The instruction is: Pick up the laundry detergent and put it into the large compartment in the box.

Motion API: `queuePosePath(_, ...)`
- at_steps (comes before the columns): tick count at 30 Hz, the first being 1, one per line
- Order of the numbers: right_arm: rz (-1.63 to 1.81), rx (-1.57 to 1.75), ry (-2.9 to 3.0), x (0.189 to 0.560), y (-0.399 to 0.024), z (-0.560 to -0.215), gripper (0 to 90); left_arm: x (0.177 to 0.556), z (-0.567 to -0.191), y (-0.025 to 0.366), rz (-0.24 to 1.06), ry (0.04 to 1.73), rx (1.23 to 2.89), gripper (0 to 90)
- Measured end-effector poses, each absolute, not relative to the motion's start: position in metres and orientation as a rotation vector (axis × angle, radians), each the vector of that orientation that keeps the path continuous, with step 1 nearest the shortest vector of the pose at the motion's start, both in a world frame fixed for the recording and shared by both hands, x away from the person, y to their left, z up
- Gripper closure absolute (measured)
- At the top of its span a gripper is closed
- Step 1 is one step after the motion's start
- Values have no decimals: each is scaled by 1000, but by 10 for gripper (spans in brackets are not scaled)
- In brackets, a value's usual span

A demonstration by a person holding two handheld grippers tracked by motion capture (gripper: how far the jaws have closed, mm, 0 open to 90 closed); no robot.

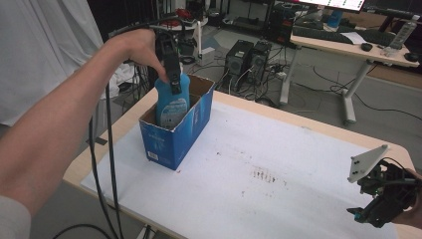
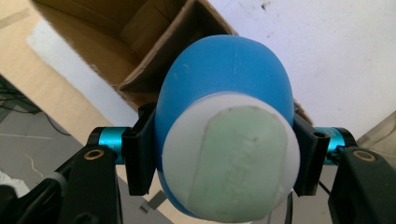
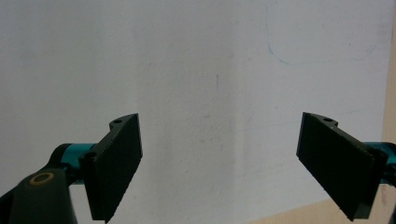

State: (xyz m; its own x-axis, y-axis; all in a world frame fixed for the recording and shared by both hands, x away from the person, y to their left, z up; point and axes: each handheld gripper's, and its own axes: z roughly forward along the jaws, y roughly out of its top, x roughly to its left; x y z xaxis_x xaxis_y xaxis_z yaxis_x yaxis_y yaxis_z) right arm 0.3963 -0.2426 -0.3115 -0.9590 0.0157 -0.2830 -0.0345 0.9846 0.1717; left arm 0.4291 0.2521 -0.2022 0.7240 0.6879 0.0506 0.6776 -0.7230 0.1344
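Two black jaws of the left gripper (image 1: pixel 172 74) are clamping a blue bottle (image 1: pixel 172 104) inside the cardboard box (image 1: pixel 176 134). The right gripper (image 3: pixel 219 163) is hanging wide apart over the white sheet (image 1: pixel 278 169).

No legible text; bottle (image 1: pixel 171 105) label, box (image 1: pixel 175 134) print blurred.

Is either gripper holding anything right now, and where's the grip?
Left gripper clamps the blue bottle by its neck, just under the white cap. Right gripper holds nothing.

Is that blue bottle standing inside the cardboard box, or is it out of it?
Partly in. The blue bottle stands upright, its lower part inside the open box, its top above the rim, clamped by the left gripper.
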Motion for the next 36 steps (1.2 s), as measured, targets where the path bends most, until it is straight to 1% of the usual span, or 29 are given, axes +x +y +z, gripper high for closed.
queuePosePath(8,242,-9,2848,396,-240,-315,134,431,-235,253,102,934,2907,376)
queuePosePath(14,228,-13,2853,397,-241,-317,134,431,-252,253,94,833,2940,376)
queuePosePath(30,219,-15,2861,398,-239,-320,134,430,-275,257,100,637,2990,375)
queuePosePath(36,218,-13,2862,398,-240,-321,134,431,-277,257,103,632,2979,375)
